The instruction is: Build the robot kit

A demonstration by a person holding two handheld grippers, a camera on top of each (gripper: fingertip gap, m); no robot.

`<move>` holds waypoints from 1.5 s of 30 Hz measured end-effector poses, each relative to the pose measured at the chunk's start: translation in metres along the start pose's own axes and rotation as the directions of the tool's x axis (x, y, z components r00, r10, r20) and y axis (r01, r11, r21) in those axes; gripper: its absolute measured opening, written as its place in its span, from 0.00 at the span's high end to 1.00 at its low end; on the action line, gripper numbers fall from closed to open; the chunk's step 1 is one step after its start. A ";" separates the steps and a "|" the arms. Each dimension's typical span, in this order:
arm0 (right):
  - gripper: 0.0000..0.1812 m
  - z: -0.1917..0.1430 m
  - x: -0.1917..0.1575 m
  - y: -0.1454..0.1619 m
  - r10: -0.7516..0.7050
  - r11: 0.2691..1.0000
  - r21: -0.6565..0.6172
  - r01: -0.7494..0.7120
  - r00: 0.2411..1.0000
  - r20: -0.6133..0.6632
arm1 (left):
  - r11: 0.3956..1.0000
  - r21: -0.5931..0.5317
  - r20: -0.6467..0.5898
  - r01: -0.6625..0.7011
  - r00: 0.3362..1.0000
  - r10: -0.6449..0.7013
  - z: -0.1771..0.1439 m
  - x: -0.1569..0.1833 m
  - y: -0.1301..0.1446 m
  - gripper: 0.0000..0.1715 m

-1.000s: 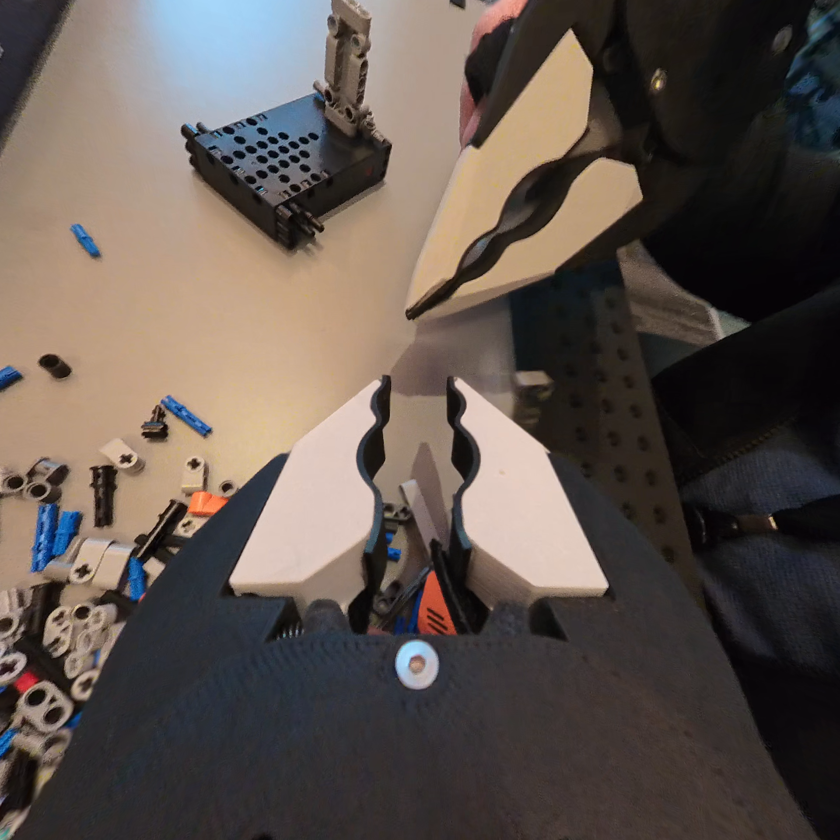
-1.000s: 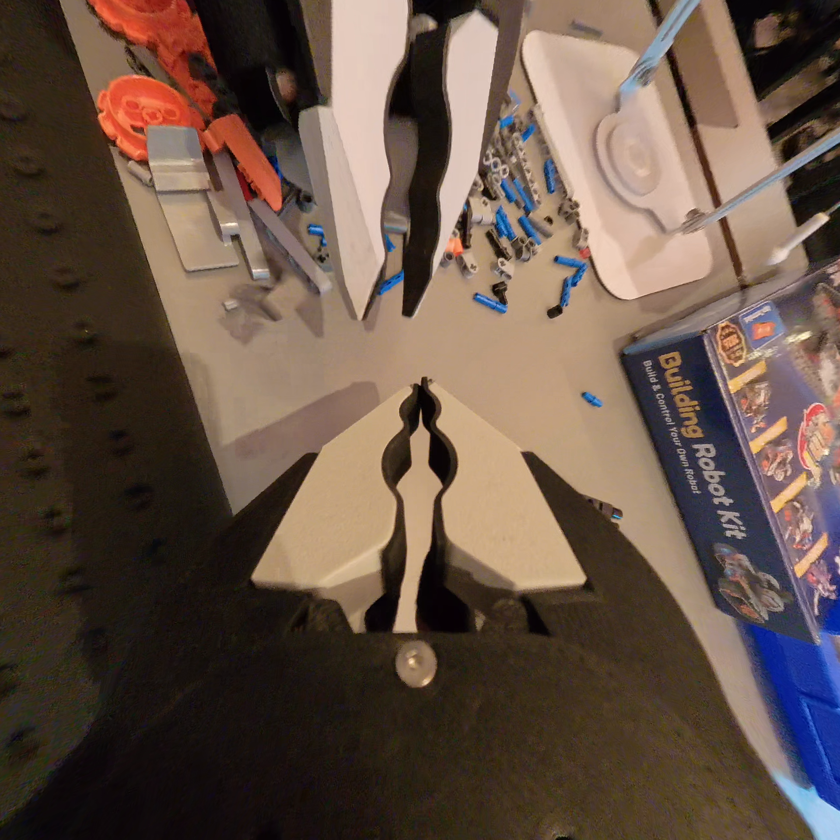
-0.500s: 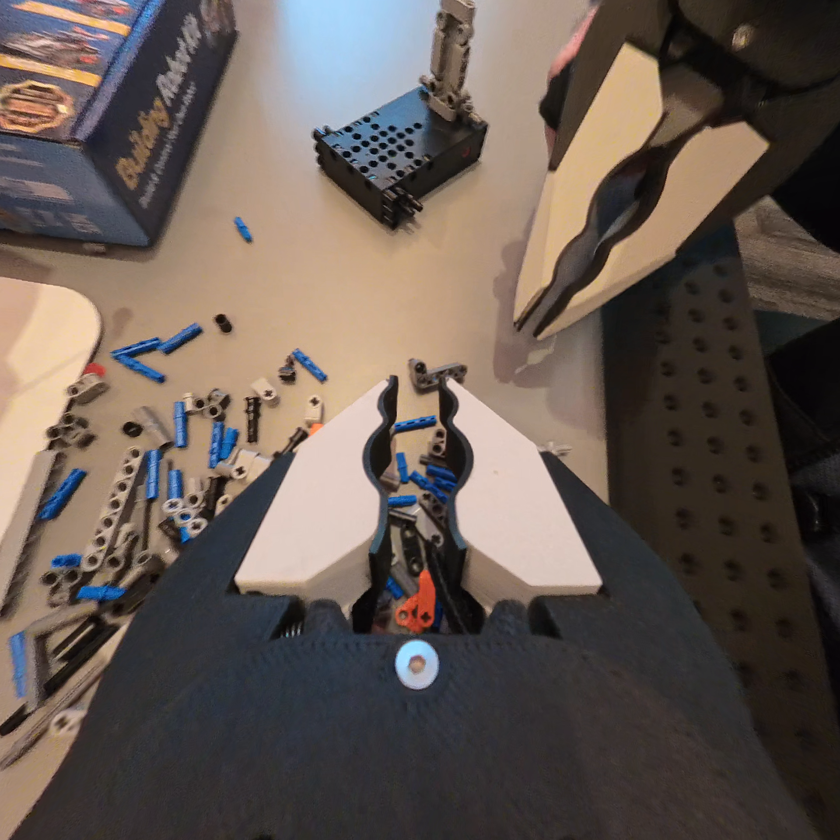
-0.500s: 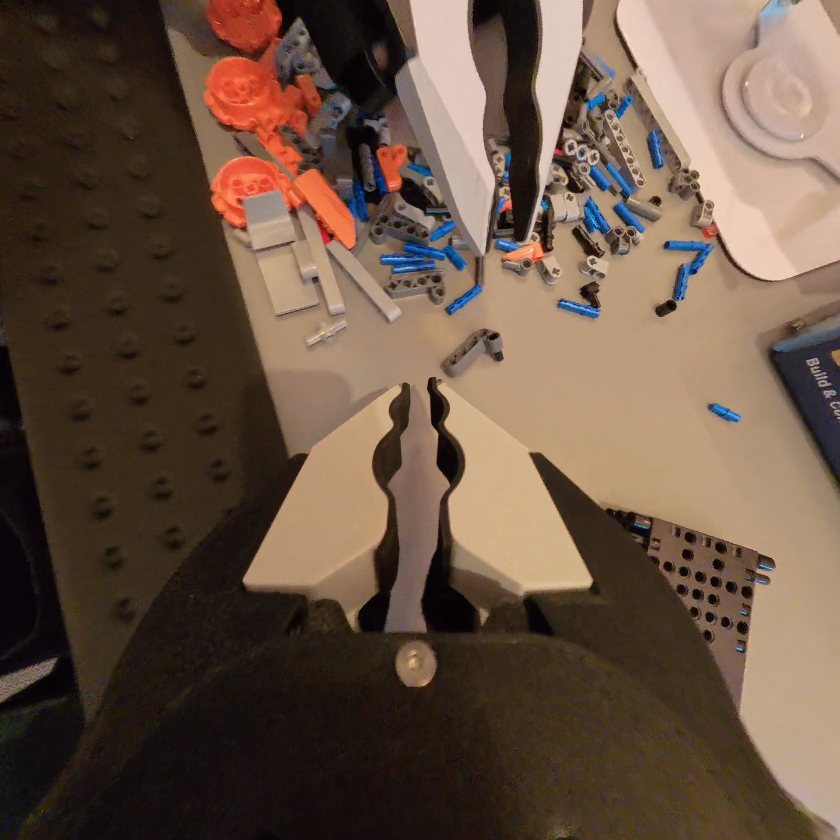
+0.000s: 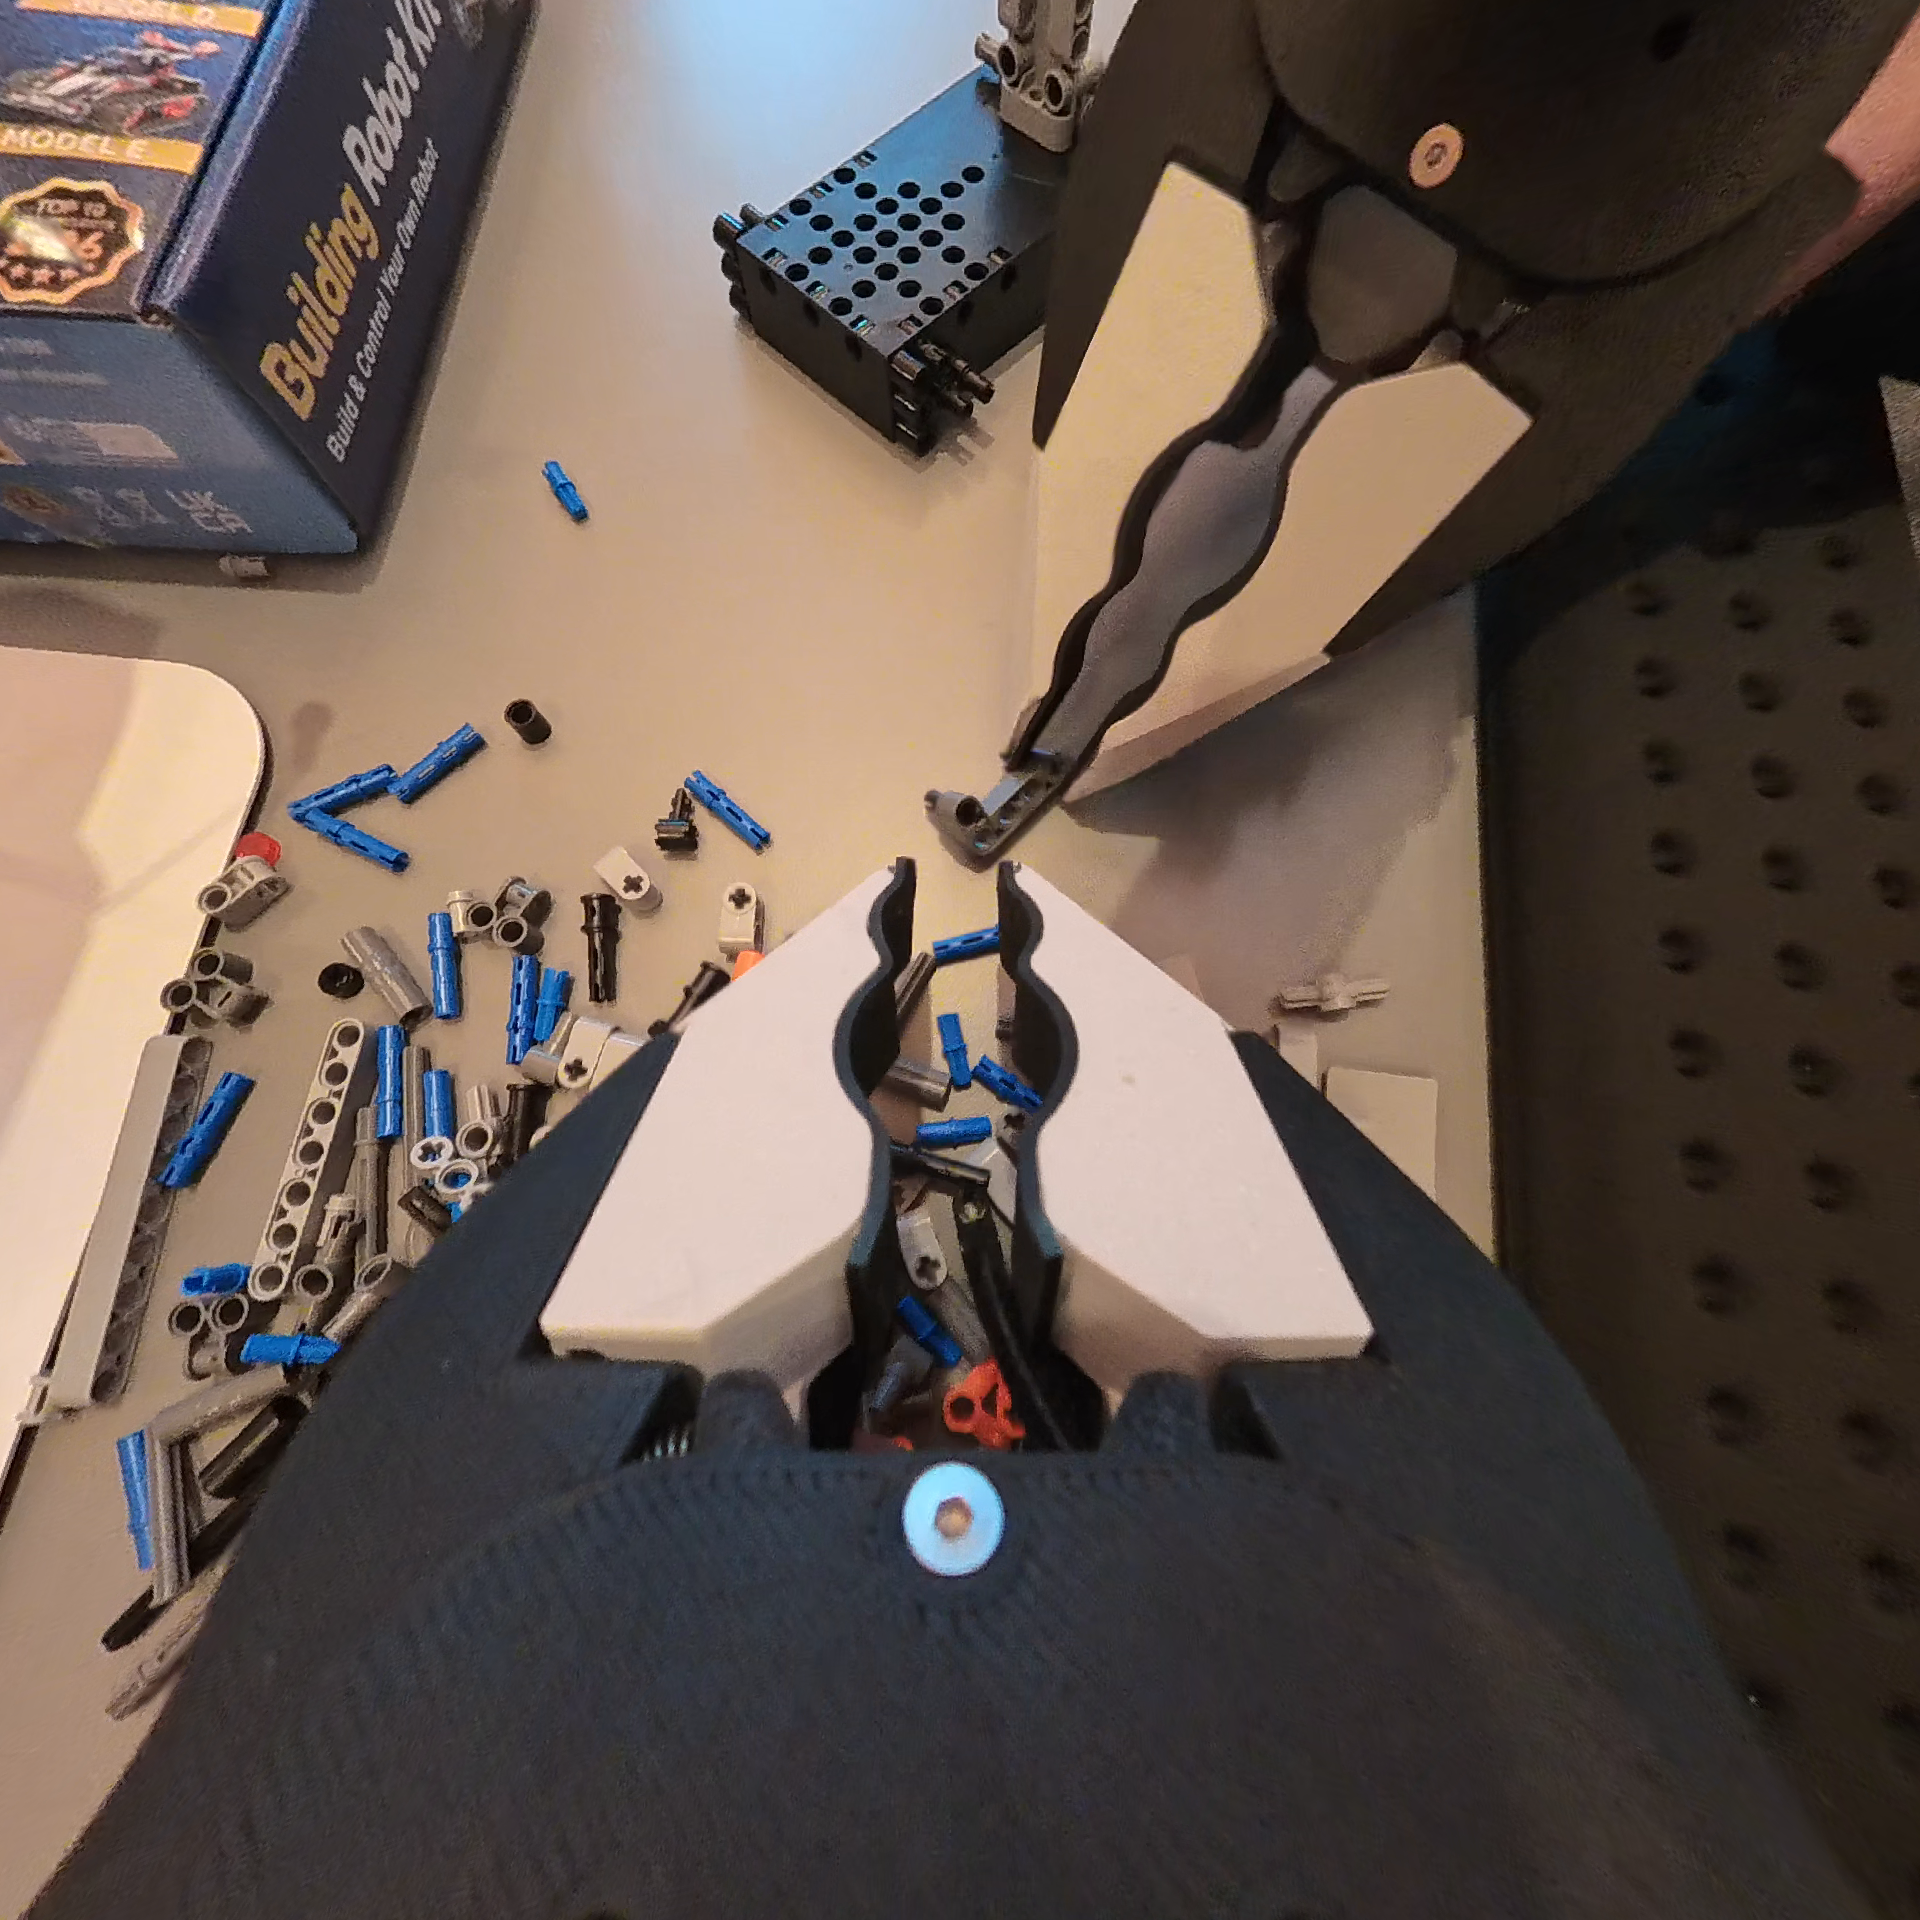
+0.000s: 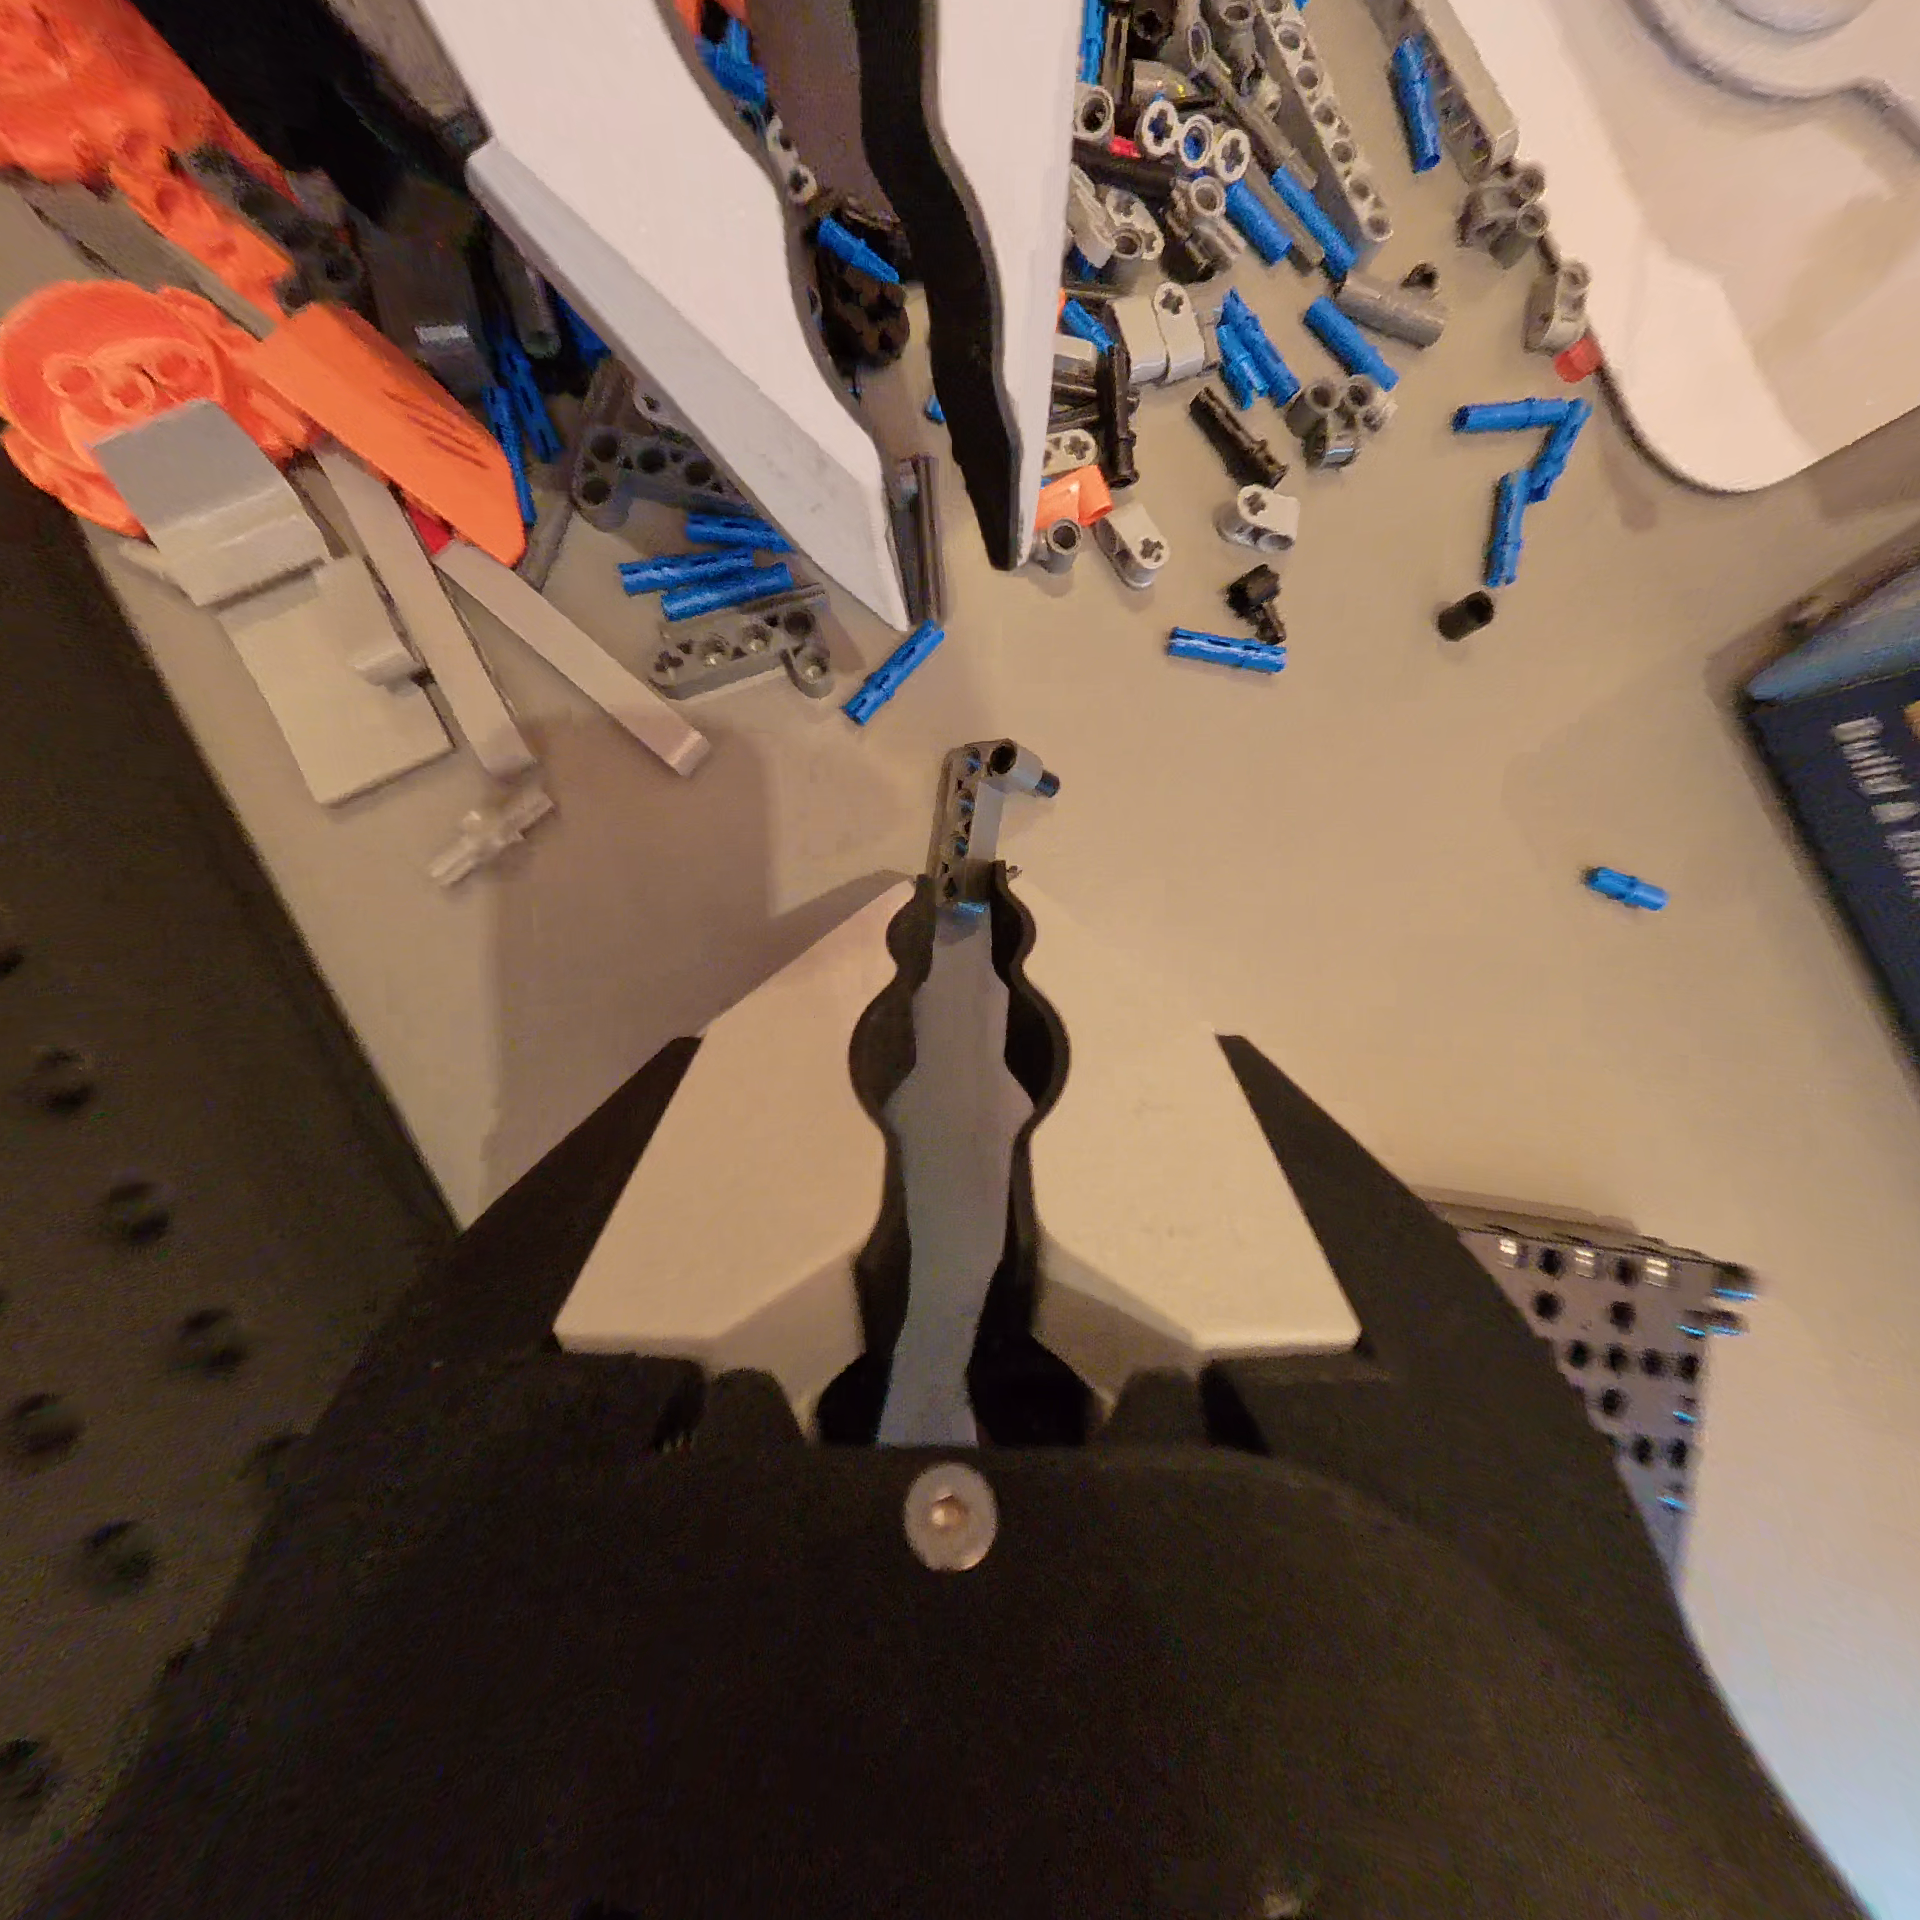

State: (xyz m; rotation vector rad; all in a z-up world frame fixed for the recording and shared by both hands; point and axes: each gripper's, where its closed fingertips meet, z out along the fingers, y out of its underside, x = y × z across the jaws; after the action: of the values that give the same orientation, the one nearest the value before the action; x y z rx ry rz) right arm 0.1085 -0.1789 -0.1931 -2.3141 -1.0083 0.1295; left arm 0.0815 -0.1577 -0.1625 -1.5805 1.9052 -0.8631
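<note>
A small grey L-shaped beam (image 6: 971,805) with a blue pin at its short end lies on the beige table; it also shows in the left wrist view (image 5: 987,816). My right gripper (image 6: 961,881) is shut on the long end of this beam at table level; it also shows in the left wrist view (image 5: 1044,743). My left gripper (image 5: 953,865) is open and empty. It hovers low over a scatter of blue pins and grey connectors (image 5: 416,1039), just short of the beam. It also shows in the right wrist view (image 6: 961,592), pointing back at the beam.
A black perforated block (image 5: 883,281) with an upright grey beam stands behind the right gripper. A blue box (image 5: 208,260) and a white tray (image 5: 104,883) lie left. Orange wheels and grey panels (image 6: 208,436) lie near a dark perforated mat (image 5: 1714,1039). There is about 5 centimeters between the tips of the two grippers. From the right gripper's tips to the black perforated block (image 5: 883,281) is close to 12 centimeters.
Both grippers came down close to the table. The right gripper moved forward to the L-shaped beam and closed on its end. The left gripper stayed open.
</note>
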 end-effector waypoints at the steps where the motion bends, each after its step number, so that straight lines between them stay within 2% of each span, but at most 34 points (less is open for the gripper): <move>1: 0.95 -0.001 0.002 0.002 -0.036 0.999 -0.021 0.035 0.999 -0.032 | 1.000 0.001 0.003 -0.006 1.000 0.006 0.001 0.000 -0.001 0.92; 3: 0.95 -0.006 0.006 0.004 -0.109 0.993 -0.053 0.105 0.991 -0.082 | 1.000 0.010 0.006 -0.011 1.000 0.011 0.003 0.001 -0.003 0.92; 6: 0.95 -0.017 0.007 -0.010 -0.225 0.974 -0.019 0.225 0.961 -0.159 | 0.999 0.040 0.006 -0.002 1.000 0.001 0.003 0.003 -0.010 0.92; 10: 0.95 -0.035 0.014 -0.030 -0.319 0.939 0.030 0.343 0.900 -0.297 | 0.982 0.157 -0.072 0.106 0.993 -0.096 -0.003 0.007 -0.029 0.90; 13: 0.95 -0.040 0.018 -0.035 -0.372 0.914 0.013 0.406 0.849 -0.375 | 0.962 0.233 -0.091 0.140 0.988 -0.122 -0.011 0.005 -0.041 0.90; 16: 0.95 -0.046 0.018 -0.043 -0.372 0.905 0.038 0.423 0.832 -0.412 | 0.962 0.250 -0.009 0.114 0.993 -0.115 -0.015 -0.009 -0.042 0.87; 19: 0.95 -0.048 0.021 -0.047 -0.381 0.898 0.030 0.438 0.813 -0.441 | 0.945 0.285 -0.070 0.160 0.987 -0.146 -0.019 -0.004 -0.048 0.88; 22: 0.95 -0.046 0.023 -0.050 -0.412 0.886 -0.002 0.464 0.783 -0.467 | 0.946 0.280 -0.074 0.161 0.987 -0.146 -0.017 -0.003 -0.047 0.86; 26: 0.95 -0.049 0.025 -0.053 -0.408 0.880 0.012 0.476 0.768 -0.494 | 0.930 0.312 -0.103 0.192 0.980 -0.168 -0.021 -0.004 -0.051 0.90; 36: 0.95 -0.046 0.024 -0.054 -0.466 0.849 -0.050 0.525 0.703 -0.537 | 0.933 0.312 -0.076 0.179 0.984 -0.163 -0.020 -0.007 -0.048 0.94; 40: 0.95 -0.045 0.023 -0.053 -0.411 0.878 -0.004 0.479 0.748 -0.520 | 0.941 0.309 -0.045 0.138 0.990 -0.130 -0.019 -0.007 -0.047 0.94; 43: 0.94 -0.041 0.022 -0.048 -0.313 0.921 0.076 0.382 0.841 -0.442 | 0.955 0.284 0.003 0.086 0.996 -0.090 -0.015 -0.008 -0.043 0.95; 45: 0.92 -0.043 0.017 -0.050 -0.220 0.937 0.177 0.300 0.904 -0.367 | 0.965 0.259 0.050 0.031 0.998 -0.046 -0.012 -0.010 -0.039 0.95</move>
State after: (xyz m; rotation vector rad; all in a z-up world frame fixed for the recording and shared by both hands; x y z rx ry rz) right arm 0.1025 -0.1616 -0.1279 -1.8858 -1.0499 -0.2469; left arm 0.1004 -0.1506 -0.1254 -1.4713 1.6527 -1.0270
